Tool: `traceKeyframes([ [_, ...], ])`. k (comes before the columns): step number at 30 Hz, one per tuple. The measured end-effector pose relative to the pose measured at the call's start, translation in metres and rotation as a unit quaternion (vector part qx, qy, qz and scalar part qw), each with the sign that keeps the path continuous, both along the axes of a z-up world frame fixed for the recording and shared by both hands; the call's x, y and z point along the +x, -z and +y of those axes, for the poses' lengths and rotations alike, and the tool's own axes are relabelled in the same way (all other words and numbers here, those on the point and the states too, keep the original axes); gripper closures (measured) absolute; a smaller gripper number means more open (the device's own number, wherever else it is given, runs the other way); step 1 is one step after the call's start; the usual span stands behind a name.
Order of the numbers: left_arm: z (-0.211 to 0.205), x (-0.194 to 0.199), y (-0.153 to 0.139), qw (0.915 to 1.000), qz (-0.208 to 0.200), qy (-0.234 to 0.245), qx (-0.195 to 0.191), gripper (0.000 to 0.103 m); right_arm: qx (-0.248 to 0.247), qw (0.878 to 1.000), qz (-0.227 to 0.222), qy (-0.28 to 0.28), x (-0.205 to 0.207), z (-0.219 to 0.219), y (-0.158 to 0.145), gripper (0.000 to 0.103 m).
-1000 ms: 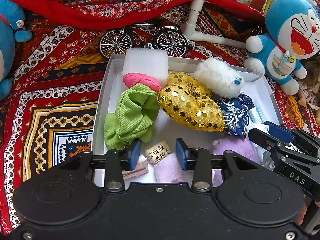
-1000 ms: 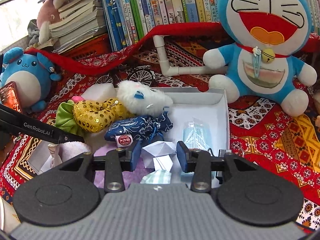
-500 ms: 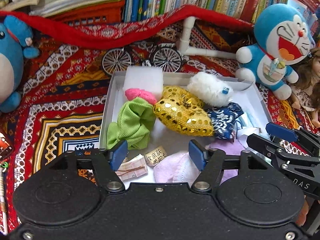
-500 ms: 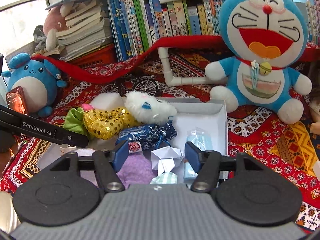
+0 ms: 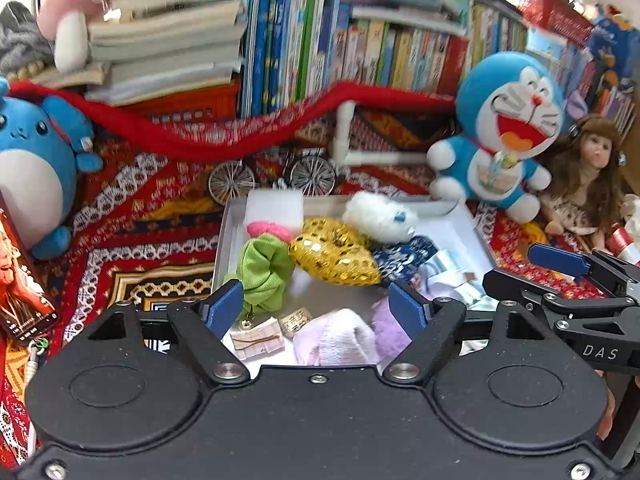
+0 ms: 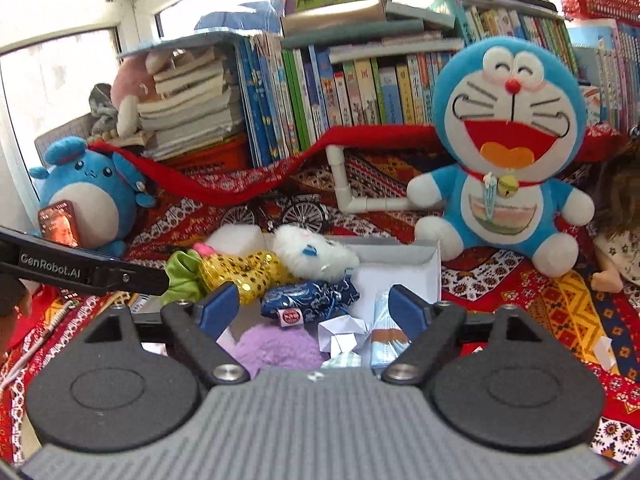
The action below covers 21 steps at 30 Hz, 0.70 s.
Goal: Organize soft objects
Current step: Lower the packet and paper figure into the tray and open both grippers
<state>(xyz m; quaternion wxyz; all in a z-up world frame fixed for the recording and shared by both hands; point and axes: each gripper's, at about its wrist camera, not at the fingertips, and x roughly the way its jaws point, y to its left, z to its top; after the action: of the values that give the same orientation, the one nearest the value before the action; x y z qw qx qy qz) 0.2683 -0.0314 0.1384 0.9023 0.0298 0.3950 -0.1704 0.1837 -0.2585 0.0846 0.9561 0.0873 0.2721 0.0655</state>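
A white shallow box (image 5: 472, 224) (image 6: 434, 264) lies on the patterned cloth and holds soft things: a green cloth (image 5: 262, 270), a gold sequin pouch (image 5: 334, 256) (image 6: 244, 270), a white fluffy toy (image 5: 378, 216) (image 6: 316, 254), a blue floral pouch (image 5: 402, 258) (image 6: 310, 296), a pale pink sock (image 5: 340, 338), a purple fluffy piece (image 6: 276, 346) and white foam (image 5: 274, 210). My left gripper (image 5: 316, 306) hangs above the box's near end, jaws opening, nothing between them. My right gripper (image 6: 314, 306) hovers over the box's right part, jaws opening and empty.
A big blue cat plush (image 6: 504, 152) (image 5: 502, 136) sits right of the box, a doll (image 5: 588, 172) beyond it. A round blue plush (image 5: 36, 168) and a phone (image 5: 20, 284) are on the left. A model bicycle (image 5: 276, 174), a white pipe and a bookshelf stand behind.
Both grippers opened from nearly shut to wide and rose back from the box. The items in the box stay put.
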Motion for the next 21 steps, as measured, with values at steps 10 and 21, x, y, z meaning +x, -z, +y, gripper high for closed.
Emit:
traceKeyframes([
  [10,0.008,-0.048,-0.024,0.9978,-0.064,0.0,-0.017,0.018,-0.029,0.998,-0.061,0.0,-0.036,0.006,-0.029,0.0],
  [21,0.014,-0.087,-0.023,0.9955,-0.09,-0.001,-0.03,0.016,-0.04,0.995,-0.09,0.007,-0.064,0.005,-0.038,0.0],
])
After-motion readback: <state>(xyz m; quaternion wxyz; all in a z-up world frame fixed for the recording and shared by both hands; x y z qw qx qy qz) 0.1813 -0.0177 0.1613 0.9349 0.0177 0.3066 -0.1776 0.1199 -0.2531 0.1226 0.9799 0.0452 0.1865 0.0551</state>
